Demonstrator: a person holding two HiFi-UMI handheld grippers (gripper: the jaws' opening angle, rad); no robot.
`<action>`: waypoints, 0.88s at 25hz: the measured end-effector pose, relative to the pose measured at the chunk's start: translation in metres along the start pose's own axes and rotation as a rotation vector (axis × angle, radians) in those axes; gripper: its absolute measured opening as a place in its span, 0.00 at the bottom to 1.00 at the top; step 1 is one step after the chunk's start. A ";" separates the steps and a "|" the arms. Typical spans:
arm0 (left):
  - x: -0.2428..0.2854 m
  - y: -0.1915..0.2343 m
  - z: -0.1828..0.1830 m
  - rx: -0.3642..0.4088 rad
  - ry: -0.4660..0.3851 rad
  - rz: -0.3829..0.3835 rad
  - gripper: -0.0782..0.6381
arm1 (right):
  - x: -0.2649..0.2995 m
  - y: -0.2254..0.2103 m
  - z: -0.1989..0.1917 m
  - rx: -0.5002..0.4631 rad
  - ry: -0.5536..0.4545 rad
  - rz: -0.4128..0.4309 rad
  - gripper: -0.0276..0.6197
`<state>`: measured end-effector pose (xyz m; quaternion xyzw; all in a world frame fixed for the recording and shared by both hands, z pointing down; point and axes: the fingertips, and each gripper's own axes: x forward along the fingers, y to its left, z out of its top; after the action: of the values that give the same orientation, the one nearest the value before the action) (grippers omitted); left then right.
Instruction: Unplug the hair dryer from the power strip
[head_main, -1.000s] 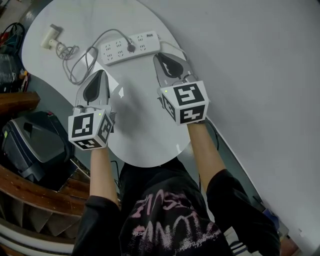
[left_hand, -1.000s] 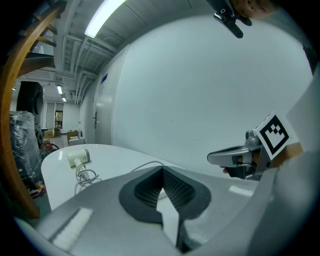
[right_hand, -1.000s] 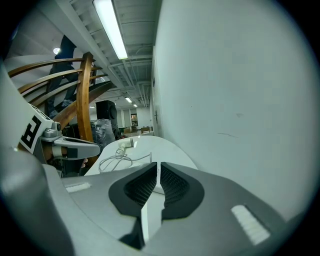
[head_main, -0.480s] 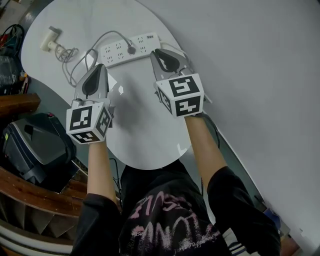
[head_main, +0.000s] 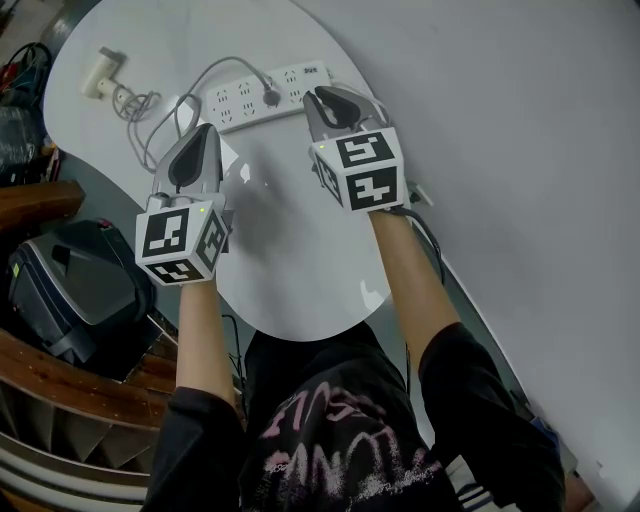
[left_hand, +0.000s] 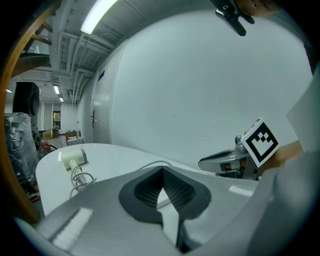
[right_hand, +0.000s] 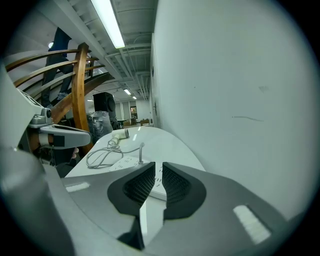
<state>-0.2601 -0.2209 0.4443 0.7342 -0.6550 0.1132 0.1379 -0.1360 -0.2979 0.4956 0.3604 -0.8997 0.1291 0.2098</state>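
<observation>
Right tongs (head_main: 325, 97) first: the jaws have just been opening and now stand a narrow slot apart, released, with nothing between them. Their tips point at the right end of the power strip (head_main: 235, 102), which shows just beyond the slot in the right gripper view. Left tongs (head_main: 205, 130) are clenched, pad tips meeting, gripping nothing, held near the front of the strip and beside the loose cord (head_main: 150, 130). On the strip itself the dark plug (head_main: 270, 98) sits in a socket toward the right half, not yet pulled. The grey cord runs from it in loops across the white desk (head_main: 290, 250) to the hair dryer (head_main: 103, 75), which lies well apart at the far left edge. A plain pale wall (head_main: 520, 150) borders the desk on the right.
</observation>
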 end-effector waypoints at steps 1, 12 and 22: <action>0.000 0.001 0.000 0.001 0.000 0.001 0.11 | 0.003 0.000 -0.003 -0.001 0.010 0.000 0.12; -0.003 0.006 -0.004 0.025 0.024 0.002 0.11 | 0.032 0.000 -0.022 -0.001 0.081 -0.003 0.17; -0.003 0.017 -0.009 0.026 0.034 0.004 0.11 | 0.047 -0.002 -0.029 0.013 0.108 -0.028 0.18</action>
<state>-0.2772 -0.2163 0.4529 0.7328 -0.6524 0.1342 0.1392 -0.1568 -0.3166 0.5432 0.3667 -0.8811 0.1512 0.2574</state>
